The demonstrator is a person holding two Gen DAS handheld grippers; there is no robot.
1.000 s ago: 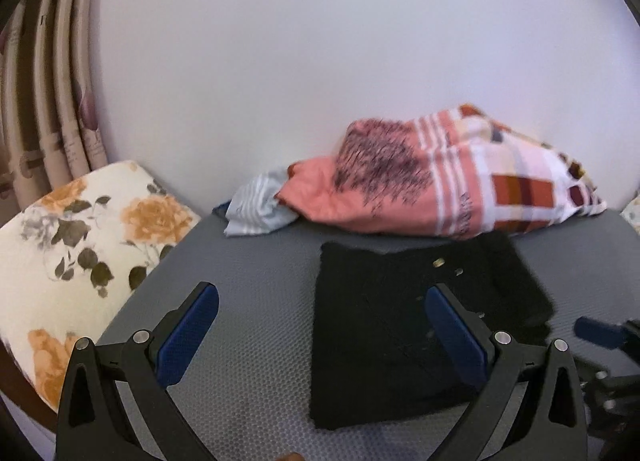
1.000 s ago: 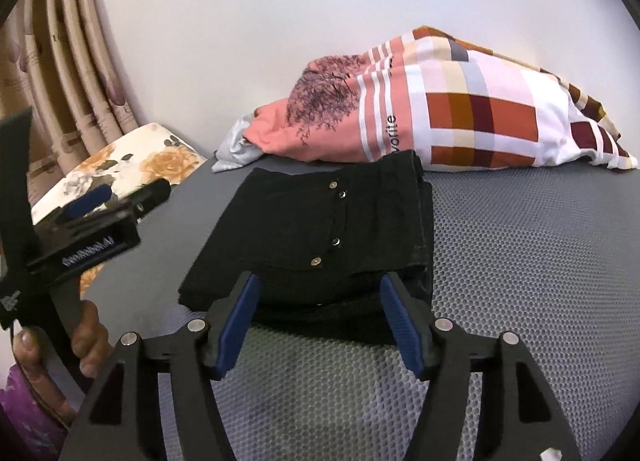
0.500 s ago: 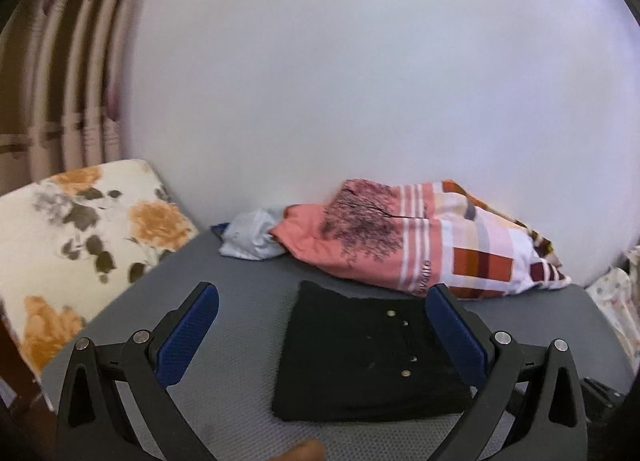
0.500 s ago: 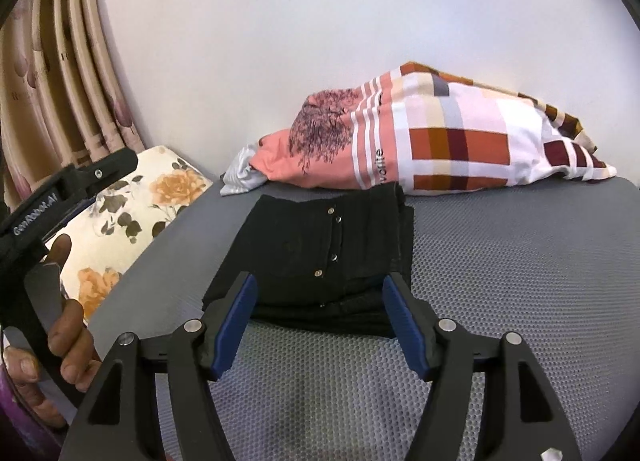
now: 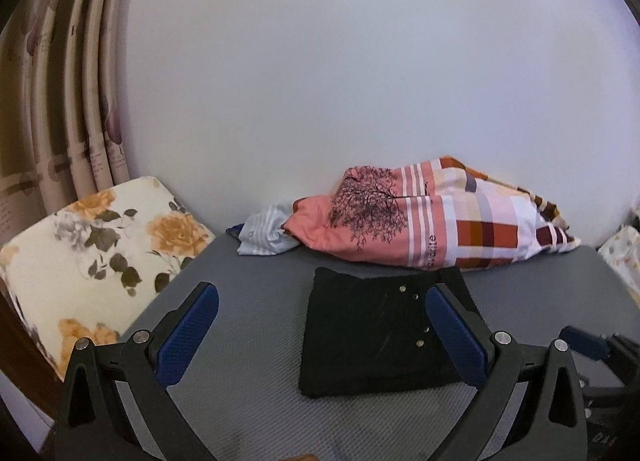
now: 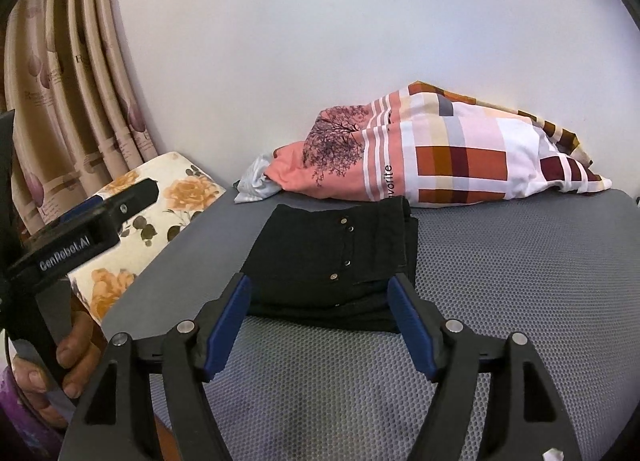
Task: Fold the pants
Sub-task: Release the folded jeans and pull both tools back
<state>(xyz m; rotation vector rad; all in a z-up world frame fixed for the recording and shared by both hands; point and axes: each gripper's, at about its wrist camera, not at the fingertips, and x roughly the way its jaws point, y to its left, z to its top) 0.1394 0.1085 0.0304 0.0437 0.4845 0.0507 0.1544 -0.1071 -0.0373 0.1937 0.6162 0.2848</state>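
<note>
Black pants (image 5: 372, 331) (image 6: 328, 261) lie folded into a small rectangle on the grey mesh mat (image 5: 248, 297) (image 6: 520, 281), metal snaps facing up. My left gripper (image 5: 322, 301) hovers in front of the pants and above the mat, open, with nothing between its blue pads. My right gripper (image 6: 320, 293) is held near the pants' front edge, clear of the cloth; its jaws are opening and nothing is gripped. In the right wrist view the left gripper (image 6: 112, 201) appears at the left, held by a hand (image 6: 60, 361). The right gripper's tip (image 5: 580, 341) shows at the left wrist view's right edge.
A pink and checked pillow (image 5: 432, 221) (image 6: 440, 157) lies against the white wall behind the pants, with a pale striped cloth (image 5: 264, 233) beside it. A floral cushion (image 5: 92, 261) (image 6: 160, 213) sits at the mat's left edge, with curtains (image 5: 60, 101) behind it.
Both grippers have lifted and drawn back from the folded pants, which now look smaller and farther off. The right gripper's jaws have widened slightly. The pants have not moved.
</note>
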